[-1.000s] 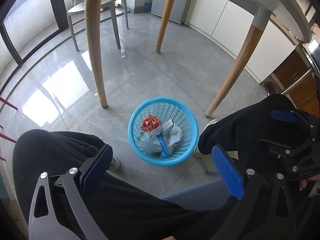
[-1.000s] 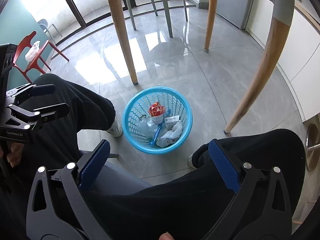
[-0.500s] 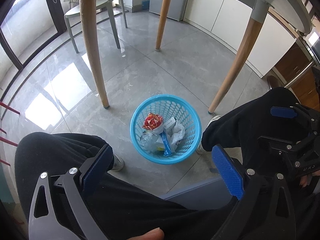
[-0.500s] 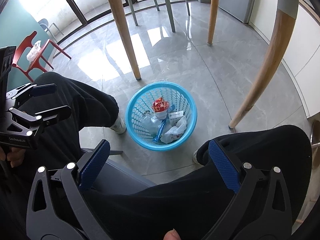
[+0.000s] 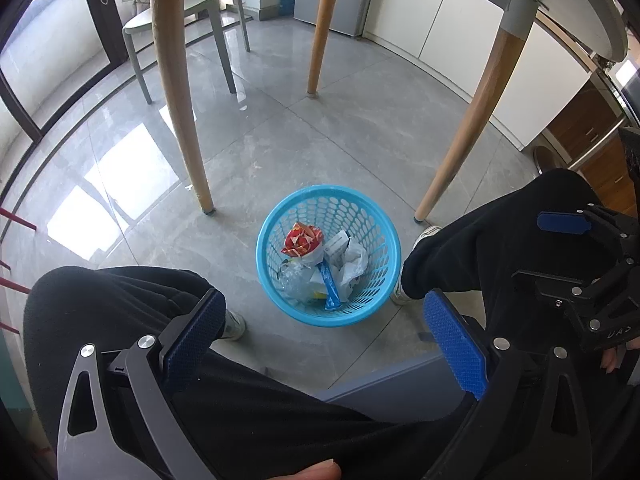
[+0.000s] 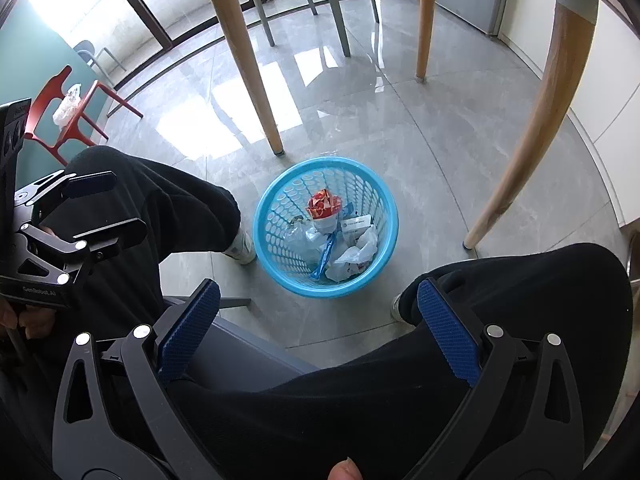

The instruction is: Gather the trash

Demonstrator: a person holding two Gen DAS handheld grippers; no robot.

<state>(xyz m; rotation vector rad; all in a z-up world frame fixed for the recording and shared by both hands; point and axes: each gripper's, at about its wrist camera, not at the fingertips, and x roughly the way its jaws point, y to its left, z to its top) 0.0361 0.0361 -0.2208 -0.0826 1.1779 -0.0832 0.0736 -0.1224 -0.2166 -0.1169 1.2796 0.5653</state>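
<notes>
left tongs (image 5: 324, 338) wide apart, empty | right tongs (image 6: 318, 320) wide apart, empty | basket (image 5: 280, 300) holds trash

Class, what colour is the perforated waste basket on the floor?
Light blue; the basket shows best in the left wrist view.

Blue perforated basket (image 5: 382, 236) upright on floor; crumpled wrappers (image 5: 304, 240) piled inside

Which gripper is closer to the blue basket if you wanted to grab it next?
Hard to call. The left gripper and right gripper are both open, empty, above the knees, with the blue basket centred between them.
</notes>
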